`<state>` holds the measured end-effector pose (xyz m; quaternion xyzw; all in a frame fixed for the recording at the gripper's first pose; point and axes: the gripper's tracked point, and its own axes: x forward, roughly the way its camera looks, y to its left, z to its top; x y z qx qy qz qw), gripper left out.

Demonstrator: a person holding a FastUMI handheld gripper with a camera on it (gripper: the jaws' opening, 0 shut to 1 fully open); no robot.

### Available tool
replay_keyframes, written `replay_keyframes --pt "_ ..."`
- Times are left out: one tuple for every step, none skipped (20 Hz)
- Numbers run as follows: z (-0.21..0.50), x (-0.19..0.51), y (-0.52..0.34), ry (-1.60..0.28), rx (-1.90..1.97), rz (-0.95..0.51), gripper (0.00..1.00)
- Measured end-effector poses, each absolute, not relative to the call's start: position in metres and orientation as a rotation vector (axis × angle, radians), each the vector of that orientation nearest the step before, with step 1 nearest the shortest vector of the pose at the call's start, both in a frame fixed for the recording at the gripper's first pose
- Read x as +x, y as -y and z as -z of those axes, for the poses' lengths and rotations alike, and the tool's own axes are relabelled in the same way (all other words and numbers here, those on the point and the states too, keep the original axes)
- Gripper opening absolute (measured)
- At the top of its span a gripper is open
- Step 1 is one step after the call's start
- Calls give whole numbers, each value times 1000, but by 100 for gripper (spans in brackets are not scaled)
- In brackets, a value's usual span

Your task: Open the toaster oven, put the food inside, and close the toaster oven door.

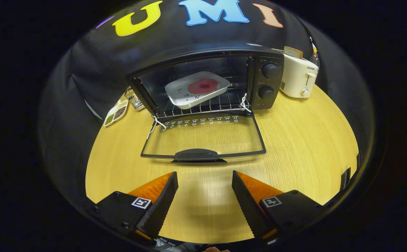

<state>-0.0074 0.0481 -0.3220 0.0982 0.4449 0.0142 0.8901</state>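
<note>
Pale wood worktop (pixel 294 147), toaster oven (pixel 207 84) door down, food already in, door not yet shut.

White plate (pixel 196 91) with a red round of food (pixel 202 86) sits tilted on the wire rack (pixel 203 106) inside; glass door (pixel 203 138) lies flat on the worktop, its handle (pixel 196 154) just ahead of the hand-held gripper (pixel 205 196), whose fingers stand spread apart, holding nothing. Risks, as I judge them: fingers slipping off the low handle because it sits close to the worktop; door swung up too hard, shoving the oven back or jolting the tilted plate; white string loops (pixel 245 102) at the hinges catching. White toaster (pixel 298 77) beside the oven, well apart.
</note>
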Motion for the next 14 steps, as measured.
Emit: replay_keyframes --pt "327 -5 -46 -937 193 -23 99" --pt "332 -4 -45 -948 182 -18 99" --pt "338 -3 -44 -965 167 -15 99" --pt "345 -4 -43 -985 147 -10 99" --pt "351 -4 -42 -1005 128 -4 99" --pt "357 -4 -41 -1020 108 0 99" --pt "362 -3 -40 -1031 92 0 99" --pt "368 -2 -40 -1038 78 -2 99" --pt "371 -1 -39 -1043 64 -3 99" --pt "376 0 -38 -1047 50 -3 99" --pt "380 1 -37 -1051 36 -2 99" --pt "384 2 -38 -1058 29 -8 99" --pt "378 6 -38 -1035 37 -7 99" --pt "383 9 -40 -1038 39 -11 99"
